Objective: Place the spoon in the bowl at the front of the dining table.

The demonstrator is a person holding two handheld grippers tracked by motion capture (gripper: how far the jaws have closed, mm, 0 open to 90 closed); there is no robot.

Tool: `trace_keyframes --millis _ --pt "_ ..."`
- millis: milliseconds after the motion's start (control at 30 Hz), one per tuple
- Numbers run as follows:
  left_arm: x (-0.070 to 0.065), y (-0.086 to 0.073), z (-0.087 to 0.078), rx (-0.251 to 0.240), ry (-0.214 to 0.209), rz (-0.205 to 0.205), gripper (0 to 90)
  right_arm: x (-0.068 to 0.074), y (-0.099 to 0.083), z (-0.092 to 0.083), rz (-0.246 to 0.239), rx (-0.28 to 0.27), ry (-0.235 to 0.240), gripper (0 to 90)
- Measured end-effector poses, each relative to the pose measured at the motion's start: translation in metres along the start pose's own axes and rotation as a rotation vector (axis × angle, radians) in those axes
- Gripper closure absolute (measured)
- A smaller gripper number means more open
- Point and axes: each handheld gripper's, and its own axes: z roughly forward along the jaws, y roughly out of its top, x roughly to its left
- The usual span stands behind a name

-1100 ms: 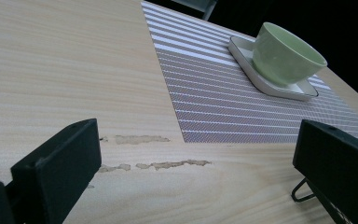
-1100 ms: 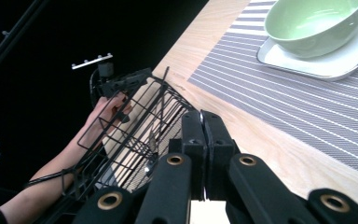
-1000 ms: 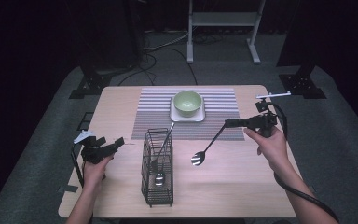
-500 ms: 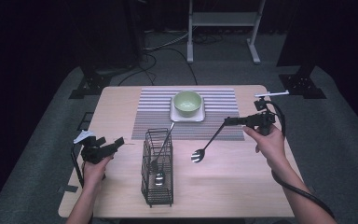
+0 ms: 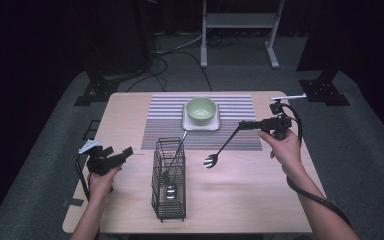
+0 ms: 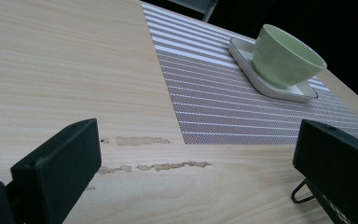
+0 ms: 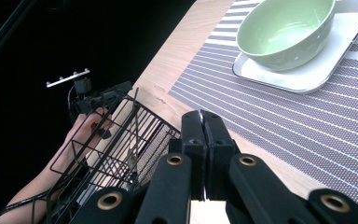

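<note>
**Desk:** Black-handled, with a silvery pronged head, the long spork hangs slantwise from the right gripper — is it really gripped?

**Photographer:** Yes. The high view shows its handle tip clamped in the jaws, pressed together, while its head dips low over bare wood just in front of the grey-and-white striped placemat. The tall black wire cutlery basket stands just to the left of that head, a metal spoon leaning inside.

**Desk:** And the other hand?

**Photographer:** The left gripper rests near the pale wooden table's left edge, jaws spread wide with nothing between them, well apart from the spork.

**Desk:** Room around it?

**Photographer:** Open tabletop lies right of the basket and toward the near edge. Behind the spork, a light green ceramic bowl sits on a white square plate at the placemat's middle.

**Desk:** What do the gripper views add?

**Photographer:** The right gripper view looks down its closed jaws at the basket's rim, with the left hand beyond; there I cannot make out the spork. The left gripper view shows scuffed patches on the wood beside the placemat's corner, and the bowl side-on.
</note>
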Motion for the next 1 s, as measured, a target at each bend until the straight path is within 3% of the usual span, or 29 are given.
trace_keyframes --millis 533,1000 --pt "0.000 0.000 0.000 0.000 -0.004 -0.005 0.0 -0.005 0.007 0.005 0.012 -0.019 -0.004 88.7" --pt "-0.002 -0.001 0.001 -0.001 -0.020 -0.017 0.0 -0.003 0.021 0.005 0.025 -0.079 -0.008 88.7"
